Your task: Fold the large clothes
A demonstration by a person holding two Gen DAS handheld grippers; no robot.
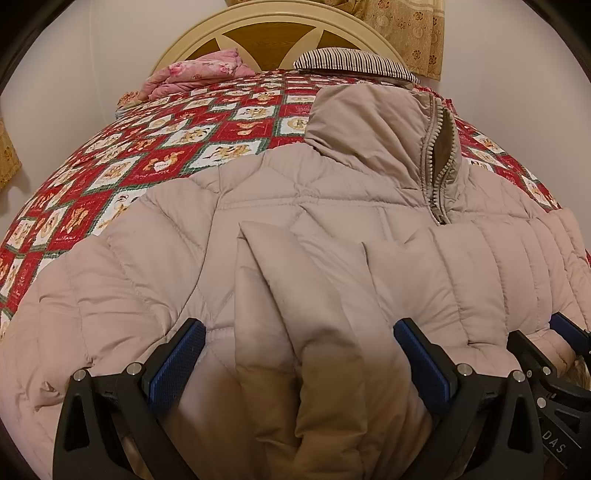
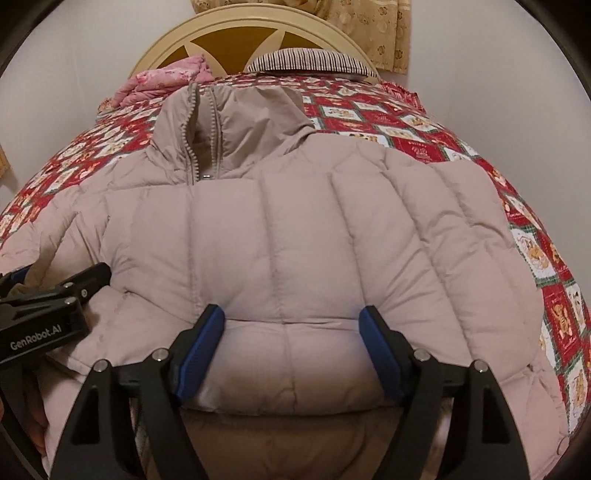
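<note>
A pale pink quilted puffer jacket [image 1: 295,192] lies spread over the bed, collar and zipper [image 1: 436,162] pointing toward the headboard. My left gripper [image 1: 299,332] stands wide, with a thick raised fold of the jacket filling the gap between its blue pads [image 1: 177,365]. My right gripper [image 2: 291,317] is closed on the jacket's [image 2: 295,221] puffy near edge, which bulges between its pads [image 2: 201,350]. The two grippers sit side by side: the left gripper [image 2: 62,275] shows at the left of the right wrist view, the right gripper [image 1: 546,332] at the right edge of the left wrist view.
The bed wears a red and white patchwork cover [image 1: 147,155]. By the cream and brown headboard [image 1: 273,33] lie a folded pink floral quilt [image 1: 199,74] and a striped pillow [image 1: 354,62]. A gold patterned curtain [image 1: 410,29] hangs behind, against white walls.
</note>
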